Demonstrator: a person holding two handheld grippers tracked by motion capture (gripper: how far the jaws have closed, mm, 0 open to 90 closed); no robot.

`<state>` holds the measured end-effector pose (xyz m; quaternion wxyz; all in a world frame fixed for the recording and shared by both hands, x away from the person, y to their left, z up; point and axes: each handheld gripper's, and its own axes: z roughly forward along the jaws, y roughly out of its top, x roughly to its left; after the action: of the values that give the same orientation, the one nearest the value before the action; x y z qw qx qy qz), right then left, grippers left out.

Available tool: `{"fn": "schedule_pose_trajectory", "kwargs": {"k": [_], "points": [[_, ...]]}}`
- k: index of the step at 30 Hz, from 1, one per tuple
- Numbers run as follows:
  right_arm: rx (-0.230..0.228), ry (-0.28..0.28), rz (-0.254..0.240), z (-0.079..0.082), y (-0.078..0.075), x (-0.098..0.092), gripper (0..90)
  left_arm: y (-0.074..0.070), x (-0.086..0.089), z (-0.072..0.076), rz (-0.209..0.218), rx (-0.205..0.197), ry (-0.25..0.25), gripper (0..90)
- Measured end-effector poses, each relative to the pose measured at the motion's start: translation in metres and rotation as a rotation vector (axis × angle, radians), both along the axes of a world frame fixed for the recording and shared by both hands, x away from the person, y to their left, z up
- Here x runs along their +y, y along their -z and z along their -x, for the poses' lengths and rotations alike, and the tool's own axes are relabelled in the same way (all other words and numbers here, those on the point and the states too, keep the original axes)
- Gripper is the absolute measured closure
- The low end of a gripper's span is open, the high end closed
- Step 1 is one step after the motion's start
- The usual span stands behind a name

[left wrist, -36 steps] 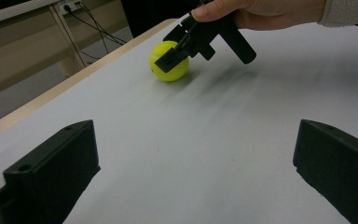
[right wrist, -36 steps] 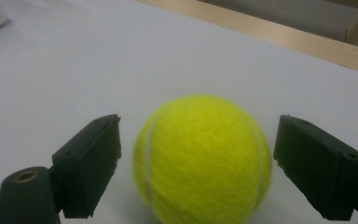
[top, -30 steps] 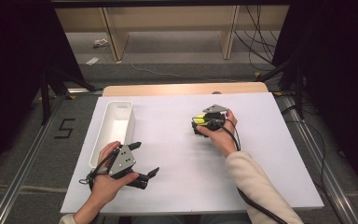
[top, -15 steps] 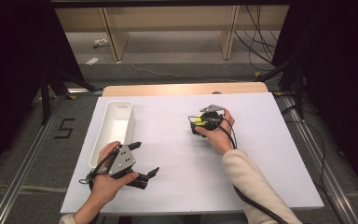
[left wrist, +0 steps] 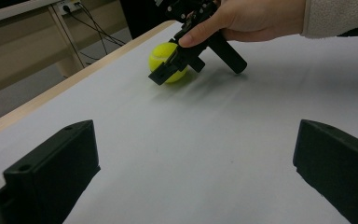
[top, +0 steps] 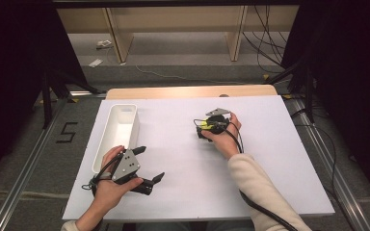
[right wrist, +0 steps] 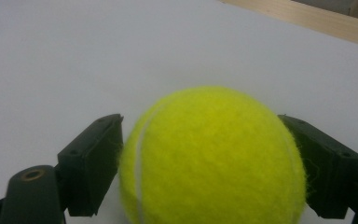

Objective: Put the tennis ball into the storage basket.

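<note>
High view: overhead, faces forward-down over whole white table (top: pixel 270 159). Left gripper view: low, faces far right. Right gripper view: close-up. All share the fuzzy yellow tennis ball (right wrist: pixel 214 158).

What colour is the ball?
The ball is bright yellow with a pale seam, clearest in the right gripper view.

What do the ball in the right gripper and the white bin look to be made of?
Tennis ball: yellow felt over what is presumably rubber; fuzzy nap and a pale curved seam show. White bin: likely moulded plastic, smooth, slightly glossy, with thin walls and rounded corners. Right gripper jaws: matte black, probably plastic.
</note>
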<state>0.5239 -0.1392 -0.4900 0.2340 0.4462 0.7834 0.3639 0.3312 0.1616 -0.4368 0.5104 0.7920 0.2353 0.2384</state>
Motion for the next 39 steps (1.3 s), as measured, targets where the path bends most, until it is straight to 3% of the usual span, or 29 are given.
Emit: {"fn": "schedule_pose_trajectory", "kwargs": {"k": [21, 39], "points": [[-0.002, 0.03, 0.011, 0.0027, 0.0051, -0.0012, 25.4, 0.0003, 0.001, -0.0005, -0.002, 0.002, -0.002, 0.0], [0.003, 0.037, -0.02, 0.0036, 0.0022, -0.0054, 25.8, 0.0006, 0.0012, -0.0009, -0.002, 0.002, -0.002, 0.0]]}}
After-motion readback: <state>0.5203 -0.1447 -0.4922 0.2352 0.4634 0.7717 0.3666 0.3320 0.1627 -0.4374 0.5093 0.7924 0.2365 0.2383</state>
